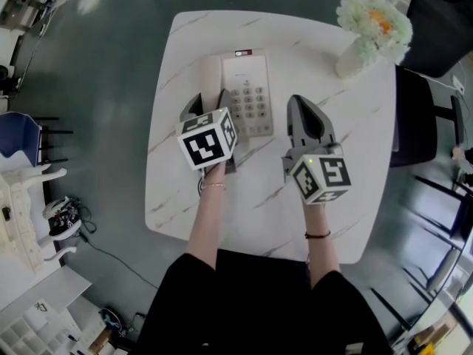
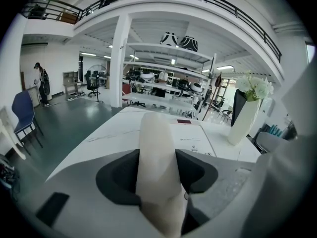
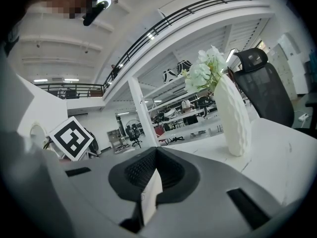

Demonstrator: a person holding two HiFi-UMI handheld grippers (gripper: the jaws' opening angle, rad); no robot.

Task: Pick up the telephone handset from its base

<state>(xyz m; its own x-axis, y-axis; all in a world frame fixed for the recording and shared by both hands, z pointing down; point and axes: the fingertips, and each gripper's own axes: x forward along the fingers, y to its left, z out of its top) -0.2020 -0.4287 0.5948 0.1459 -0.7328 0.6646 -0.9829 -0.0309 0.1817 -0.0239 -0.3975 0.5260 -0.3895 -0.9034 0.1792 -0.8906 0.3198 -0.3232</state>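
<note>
A cream telephone handset (image 1: 212,71) lies in its cradle on the left side of the white phone base (image 1: 248,87), in the middle of the marble table (image 1: 347,198). My left gripper (image 1: 208,102) reaches over the handset's near end. In the left gripper view the handset (image 2: 156,148) fills the gap between the two dark pads, which touch it on both sides. My right gripper (image 1: 297,100) hovers just right of the base, apart from it. Its jaws meet at the tips with nothing between them, as the right gripper view (image 3: 156,151) also shows.
A white vase of pale flowers (image 1: 367,32) stands at the table's far right corner, beyond my right gripper. A black office chair (image 1: 442,21) sits past that corner. White racks and a blue chair (image 1: 18,135) stand on the floor to the left.
</note>
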